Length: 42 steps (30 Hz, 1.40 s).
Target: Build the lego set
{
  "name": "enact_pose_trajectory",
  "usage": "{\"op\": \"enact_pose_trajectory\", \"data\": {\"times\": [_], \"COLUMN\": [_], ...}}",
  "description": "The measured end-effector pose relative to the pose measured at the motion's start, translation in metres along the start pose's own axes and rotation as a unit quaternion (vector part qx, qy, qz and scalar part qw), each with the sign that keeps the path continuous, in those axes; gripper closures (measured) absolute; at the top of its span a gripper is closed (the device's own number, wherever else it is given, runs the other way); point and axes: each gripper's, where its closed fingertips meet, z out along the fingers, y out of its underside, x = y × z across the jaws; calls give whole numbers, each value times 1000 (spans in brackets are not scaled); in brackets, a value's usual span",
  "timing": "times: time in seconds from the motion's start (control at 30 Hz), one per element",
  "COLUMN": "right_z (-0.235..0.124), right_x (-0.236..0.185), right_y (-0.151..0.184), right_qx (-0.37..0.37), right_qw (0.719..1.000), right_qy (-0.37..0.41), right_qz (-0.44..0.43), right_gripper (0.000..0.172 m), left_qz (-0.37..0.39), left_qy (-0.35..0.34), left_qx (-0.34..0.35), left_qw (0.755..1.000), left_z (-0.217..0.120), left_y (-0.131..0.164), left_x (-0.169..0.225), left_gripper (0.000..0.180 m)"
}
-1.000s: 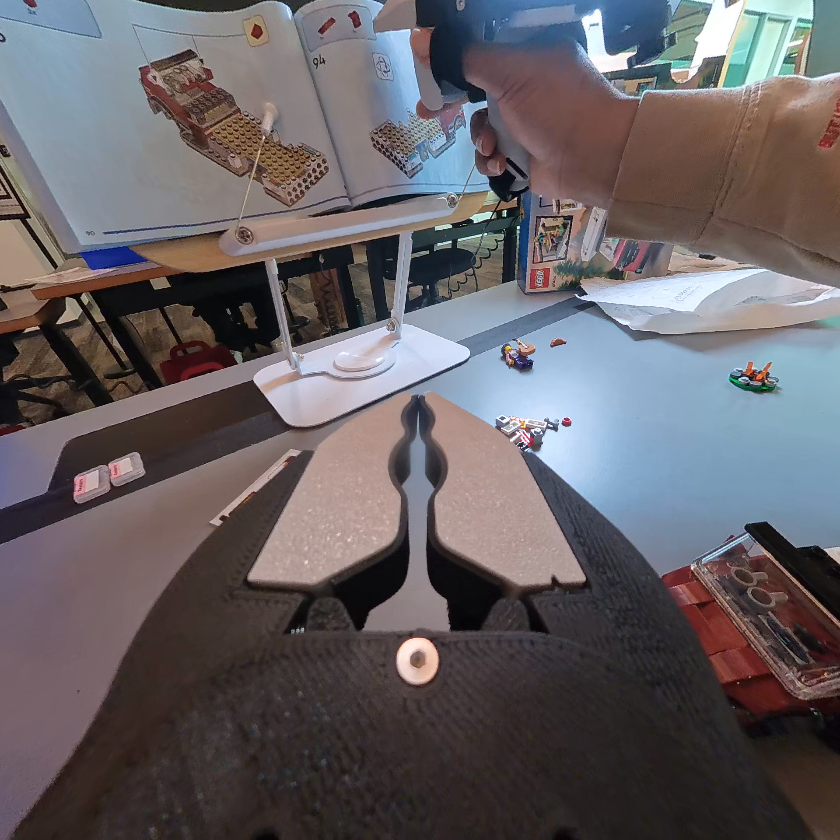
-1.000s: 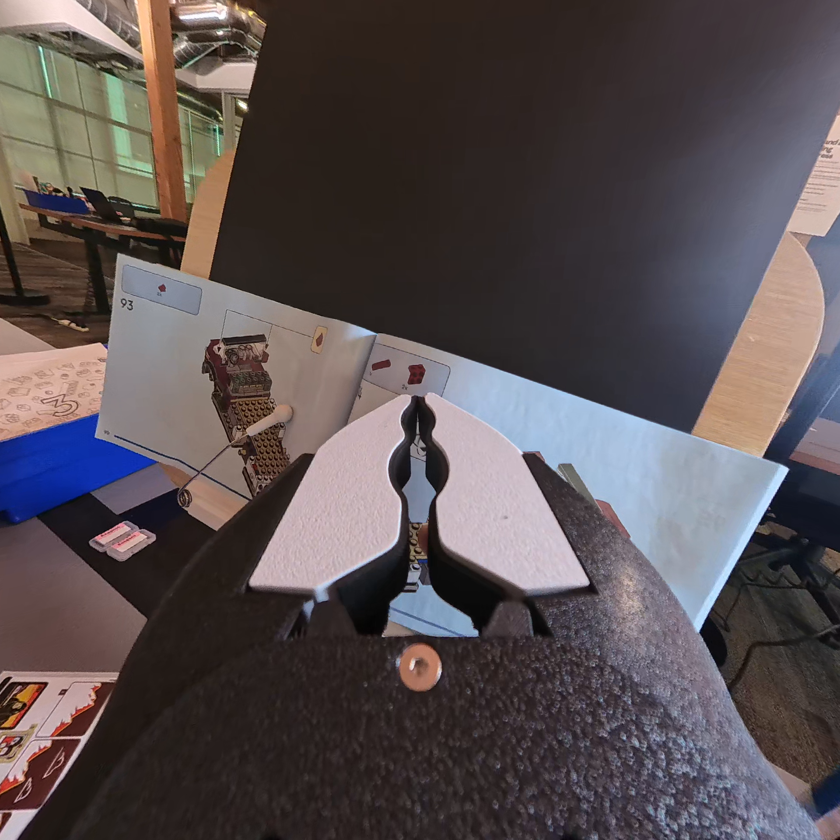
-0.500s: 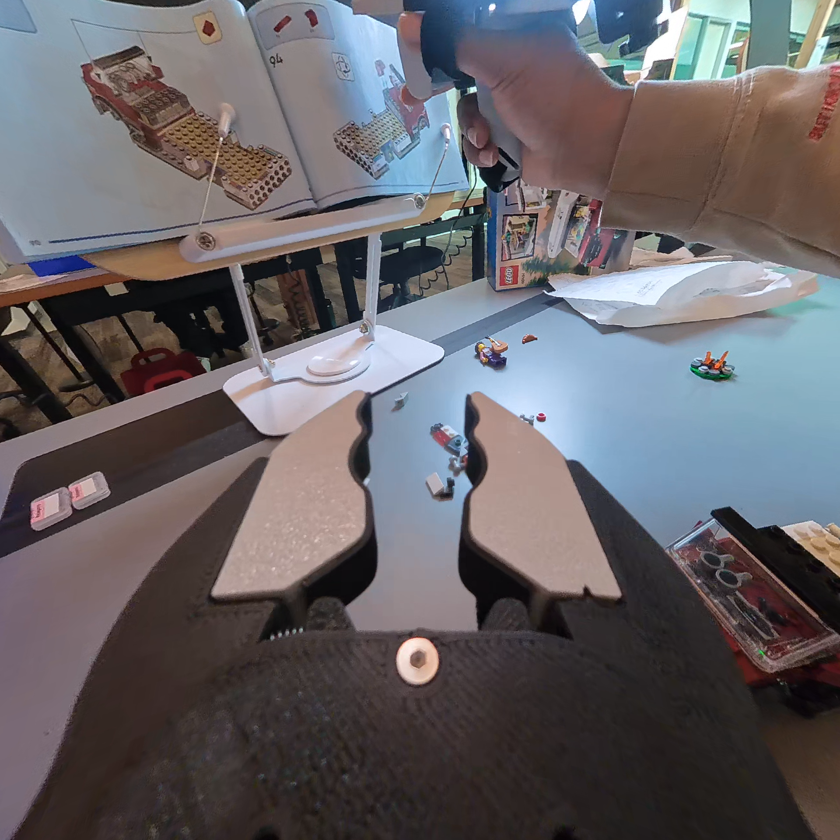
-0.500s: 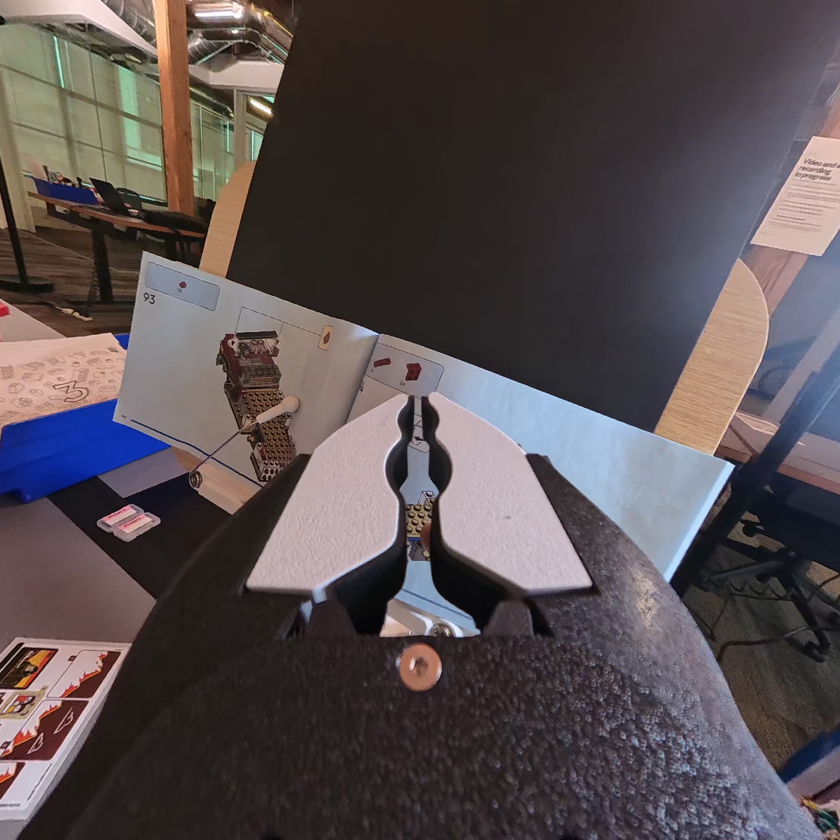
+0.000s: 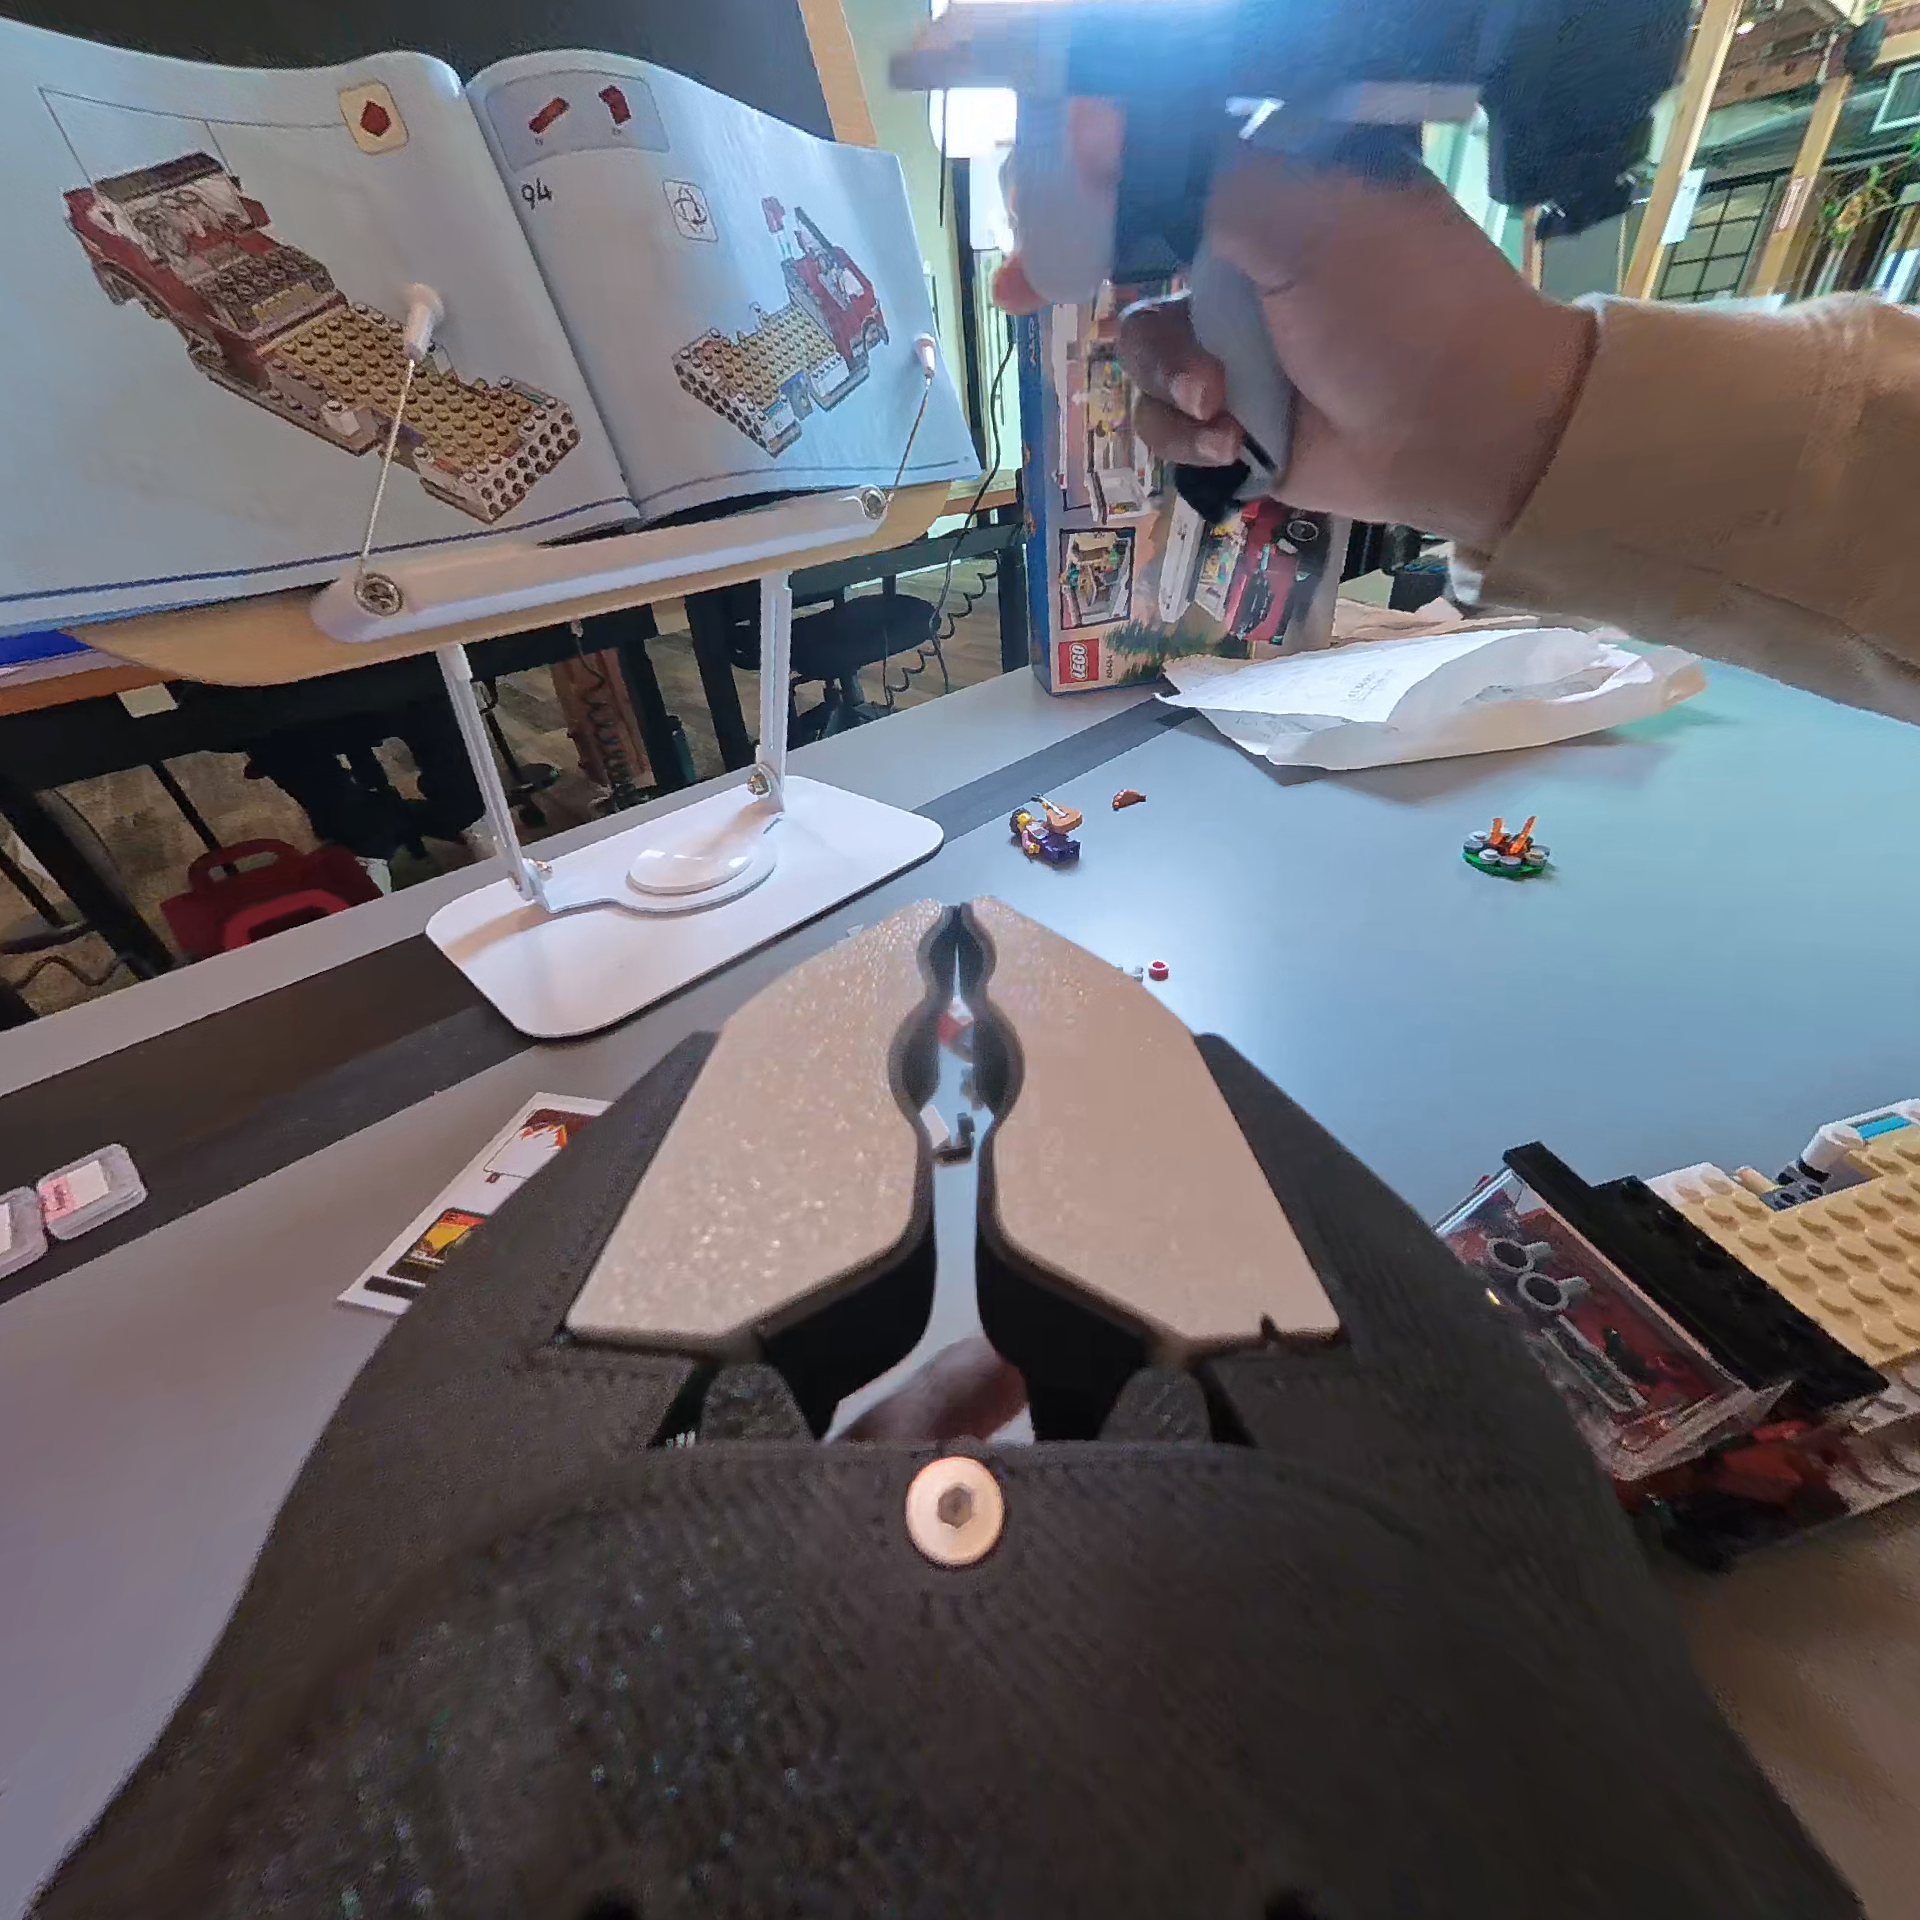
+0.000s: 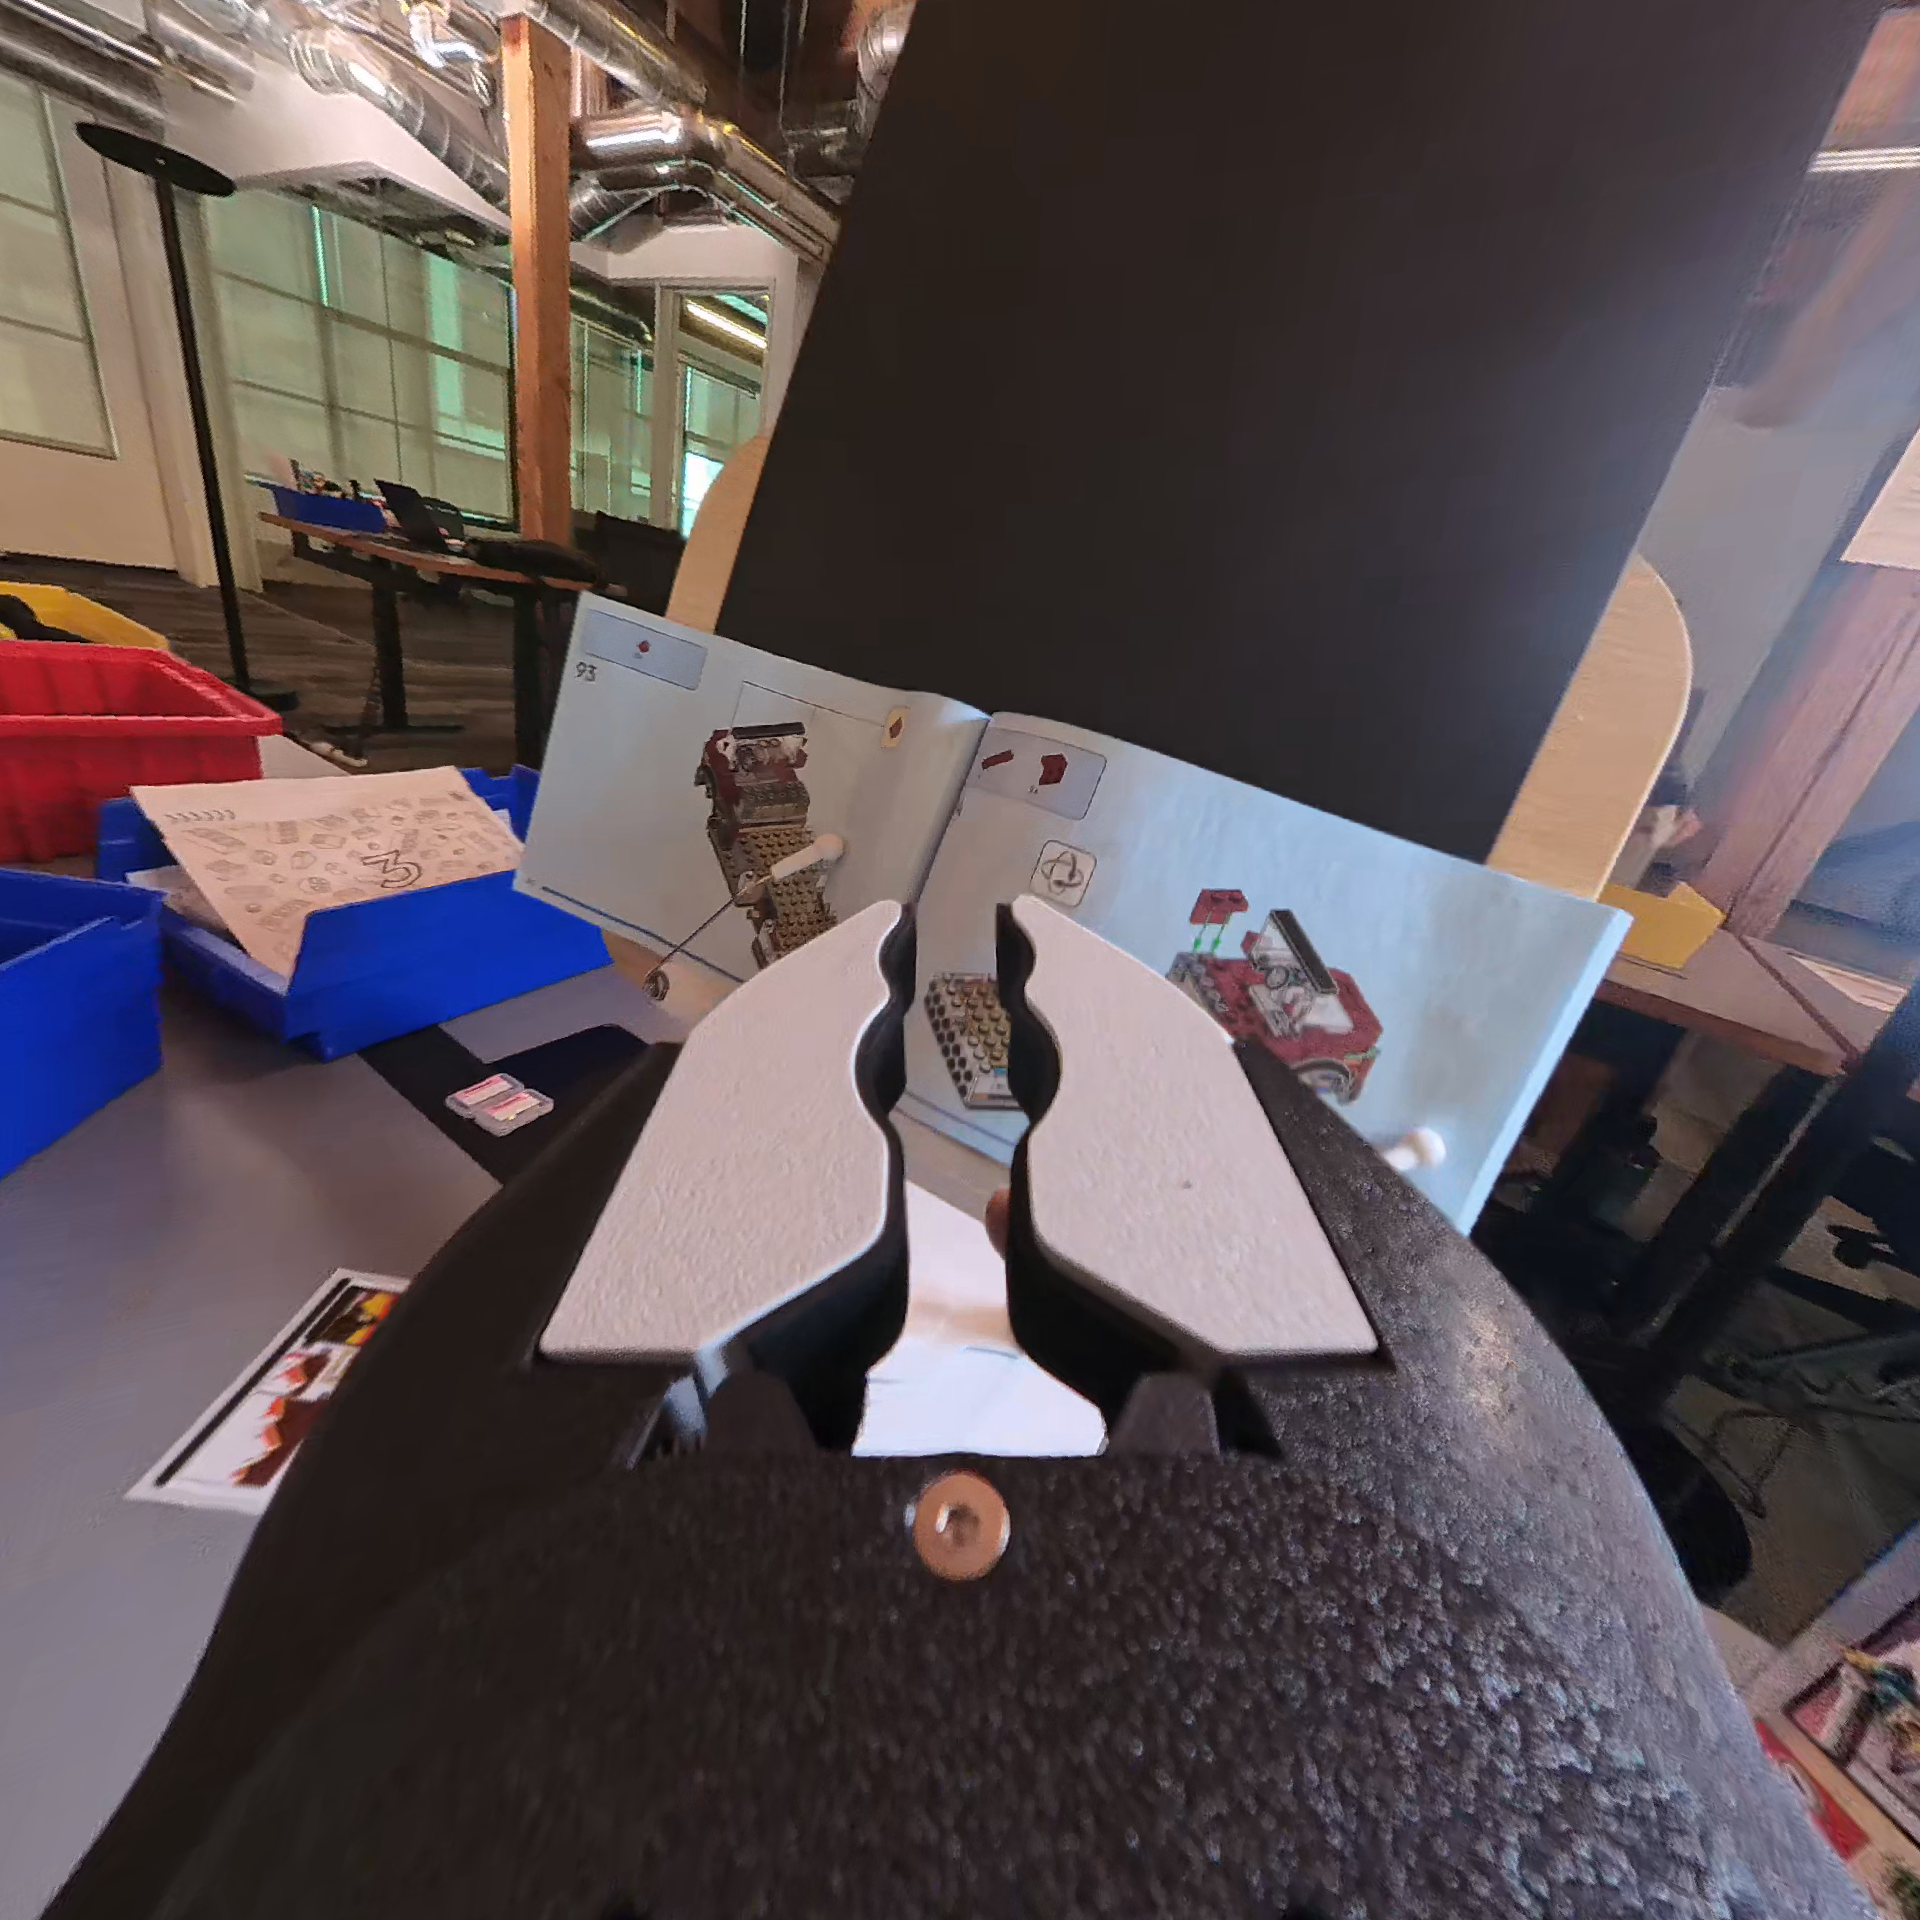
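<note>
My left gripper (image 5: 957, 914) is shut, its tips meeting low over the grey table (image 5: 1455, 1039). Small loose bricks (image 5: 951, 1081) lie on the table under the fingers and show through the wavy slit behind the tips. My right gripper (image 6: 954, 920) is slightly open with nothing between its fingers. It is held in the air in front of an open instruction booklet (image 6: 1299, 883) on a white stand. In the left wrist view, a hand holds that gripper (image 5: 1247, 208), blurred, above and to the right of the booklet (image 5: 312, 312).
The stand's white base (image 5: 686, 914) sits just beyond my left fingers. A toy box (image 5: 1143, 540), a white paper bag (image 5: 1434, 696), a minifigure (image 5: 1044, 831) and a green round piece (image 5: 1507, 852) lie farther off. A part-built model (image 5: 1829, 1247) is at right. Blue bins (image 6: 364, 956) are at left. One gripper's finger ends stand about 25 cm off the other's. The part-built model (image 5: 1829, 1247) is about 20 cm from my left fingertips and 35 cm from my right.
My left gripper opened over the loose bricks and has shut again, tips together. My right gripper has gone from shut to slightly open and drawn back from the booklet.
</note>
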Motion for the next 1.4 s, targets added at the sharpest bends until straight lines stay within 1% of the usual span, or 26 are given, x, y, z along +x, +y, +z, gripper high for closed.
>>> {"op": "enact_pose_trajectory", "data": {"times": [0.17, 0.3, 0.43, 0.53, 0.67, 0.73, 0.9, 1.0, 1.03, 1.13, 1.2, 1.23, 1.3, 1.37, 1.4], "right_z": [-54, -104, -155, -181, -204, -210, -212, -212, -212, -212, -212, -212, -212, -211, -211], "right_x": [-15, -32, -49, -52, -50, -50, -57, -62, -63, -67, -68, -68, -66, -63, -63], "right_y": [6, 10, 27, 44, 56, 63, 74, 78, 79, 80, 80, 79, 78, 79, 79], "right_qx": [-12, -25, -62, -91, -64, -46, -52, -57, -57, -61, -59, -57, -54, -54, -53], "right_qw": [1000, 999, 997, 994, 994, 995, 995, 994, 994, 993, 994, 995, 995, 996, 996], "right_qy": [-16, -27, -39, -36, -12, 0, -15, -24, -26, -35, -36, -36, -31, -26, -24], "right_qz": [13, 28, 34, 49, 89, 88, 87, 90, 90, 90, 83, 80, 73, 65, 62], "right_gripper": [156, 155, 154, 154, 151, 151, 150, 150, 150, 149, 149, 149, 149, 149, 149], "left_qz": [-1, 0, -4, 1, -1, 1, -13, 5, 15, 23, 27, 32, 36, 35, 32], "left_qy": [-18, -34, -24, -26, -48, -73, -132, -178, -194, -236, -247, -248, -228, -164, -131], "left_qx": [-2, 3, 7, 9, 25, 28, 32, 24, 15, -43, -70, -98, -174, -270, -320], "left_qw": [1000, 999, 1000, 1000, 999, 997, 991, 984, 981, 970, 966, 963, 957, 948, 938], "left_z": [-3, -8, -18, -29, -50, -63, -100, -132, -144, -179, -199, -207, -218, -221, -223], "left_y": [-3, -14, -28, -32, -40, -41, -46, -59, -64, -73, -80, -79, -67, -40, -24], "left_x": [-7, -12, -7, -4, -5, -11, -32, -59, -71, -118, -149, -164, -190, -202, -205], "left_gripper": [180, 180, 170, 168, 176, 180, 180, 180, 180, 164, 164, 164, 164, 167, 166]}}
